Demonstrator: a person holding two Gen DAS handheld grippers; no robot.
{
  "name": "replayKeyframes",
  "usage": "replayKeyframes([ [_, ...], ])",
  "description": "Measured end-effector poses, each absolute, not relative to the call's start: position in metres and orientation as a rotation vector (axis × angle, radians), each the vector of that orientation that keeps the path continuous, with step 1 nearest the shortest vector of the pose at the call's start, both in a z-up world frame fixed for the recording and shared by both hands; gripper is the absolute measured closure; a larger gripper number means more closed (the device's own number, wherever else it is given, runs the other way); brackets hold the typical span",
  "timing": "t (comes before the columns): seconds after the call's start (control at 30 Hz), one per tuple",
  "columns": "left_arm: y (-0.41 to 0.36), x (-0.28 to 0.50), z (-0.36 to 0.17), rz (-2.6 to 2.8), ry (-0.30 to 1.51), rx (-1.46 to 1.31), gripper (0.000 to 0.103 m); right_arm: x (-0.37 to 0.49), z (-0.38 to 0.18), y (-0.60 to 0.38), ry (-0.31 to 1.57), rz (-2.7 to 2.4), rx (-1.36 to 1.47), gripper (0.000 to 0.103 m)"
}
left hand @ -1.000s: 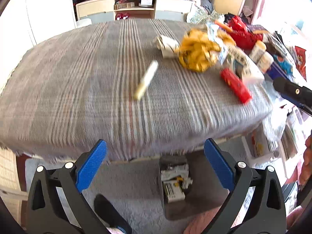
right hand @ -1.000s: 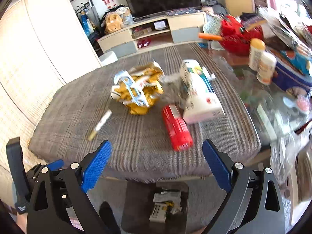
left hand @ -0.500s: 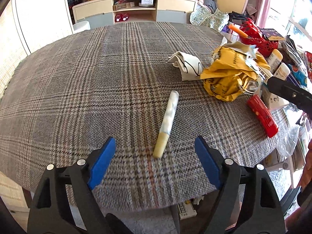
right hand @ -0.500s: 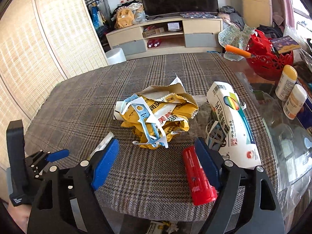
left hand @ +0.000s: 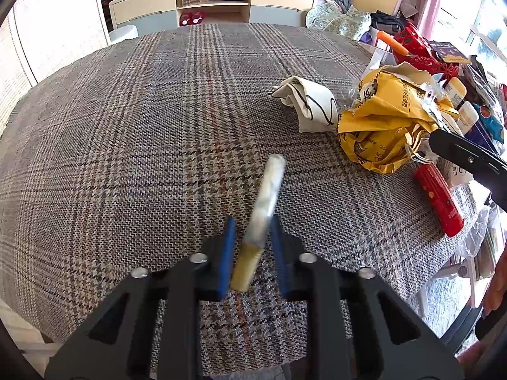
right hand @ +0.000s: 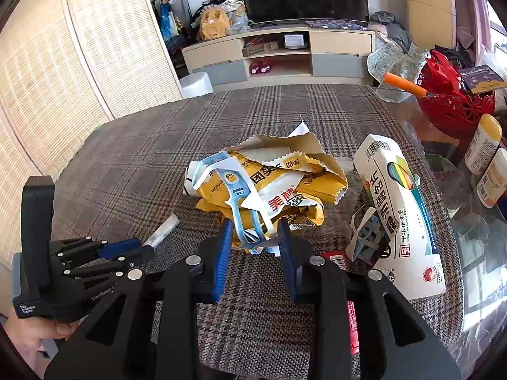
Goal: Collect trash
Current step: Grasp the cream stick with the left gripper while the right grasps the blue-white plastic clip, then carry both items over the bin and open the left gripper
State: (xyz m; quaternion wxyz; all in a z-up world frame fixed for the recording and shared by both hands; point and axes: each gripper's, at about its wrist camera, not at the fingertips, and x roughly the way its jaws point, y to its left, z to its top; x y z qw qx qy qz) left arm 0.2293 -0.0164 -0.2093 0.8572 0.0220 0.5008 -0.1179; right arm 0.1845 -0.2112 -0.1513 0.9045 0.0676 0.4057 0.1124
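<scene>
On the left, my left claw has just been closing around the thin wrapper stick, a pale tube with a yellowish near end. The stick lies on the plaid cloth that covers the surface, near its front edge, pointing away from me. Its near part sits between the blue pads. The pads are drawn in close, and the right one looks to be against the stick, though blur keeps me from saying whether both press on it. In the right wrist view I see the same claw from the side, low at the left, with the stick's far end poking out past it.

Further right and farther back lies a crumpled white paper, touching the crumpled yellow bag. My right claw has just been closing on the near edge of that bag: the pale blue plastic handle and the folds under it are caught between the narrowed pads.

Just right of the bag lies a white carton, with a red tube on the cloth near it. At the far right stand a red basket and two small bottles.
</scene>
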Motion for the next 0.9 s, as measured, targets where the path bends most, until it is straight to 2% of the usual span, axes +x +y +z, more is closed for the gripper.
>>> replayKeyframes([
  [0.5,-0.02,0.186,-0.187,-0.27,1.022,0.061,0.092,0.137,-0.137,-0.214,0.837,0.259,0.133,0.079],
  [0.7,-0.032,0.142,-0.169,-0.298,0.99,0.066,0.092,0.096,-0.133,-0.223,0.837,0.257,0.16,0.079],
  [0.9,-0.048,0.087,-0.173,-0.333,0.98,0.071,0.092,0.052,-0.145,-0.236,0.87,0.237,0.205,0.079],
])
